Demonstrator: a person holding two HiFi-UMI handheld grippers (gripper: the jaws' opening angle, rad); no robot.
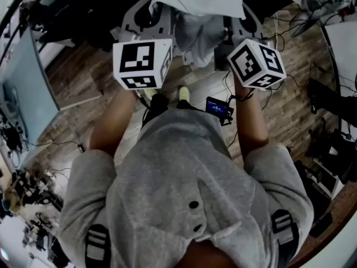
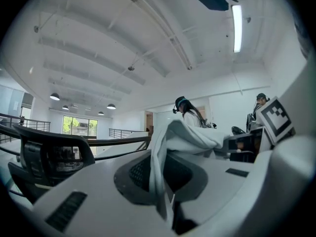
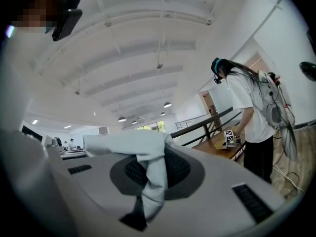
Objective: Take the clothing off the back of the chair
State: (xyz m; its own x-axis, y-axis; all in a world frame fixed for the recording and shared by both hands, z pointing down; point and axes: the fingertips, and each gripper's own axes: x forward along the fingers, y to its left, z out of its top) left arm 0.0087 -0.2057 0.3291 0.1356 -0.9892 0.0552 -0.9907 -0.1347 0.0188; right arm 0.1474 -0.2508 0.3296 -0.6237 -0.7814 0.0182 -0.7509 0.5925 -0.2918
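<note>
You had both grippers clamped on the garment [image 1: 196,7]. The left gripper [image 2: 165,199] had its jaws pressed together on a fold of the pale cloth. The fabric rose out of the pinch, climbed ahead of the jaws and draped off to that gripper's right. There it ran toward the marker cube [image 2: 275,117] of your other tool, which showed just past the cloth.

The right gripper [image 3: 147,201] was closed in the same way on another fold. From its jaws the cloth stood up in a narrow strip, then spread away to that gripper's left.

From above, the garment hung bunched between the two grippers, just ahead of them and touching both. It was held in the air over the wood floor [image 1: 206,85]. Both tools sat side by side at about the same height, with your forearms reaching out to them.

A black mesh chair [image 2: 52,157] stood off to the left of the left gripper. In that gripper's view the garment did not touch it, and open space lay between the cloth and the chair's back.

Well ahead of the left gripper, beyond the cloth, stood a person with a headset [image 2: 190,113]. To the right of the right gripper stood a person in a white T-shirt [image 3: 252,112], beside a dark railing [image 3: 202,125].
</note>
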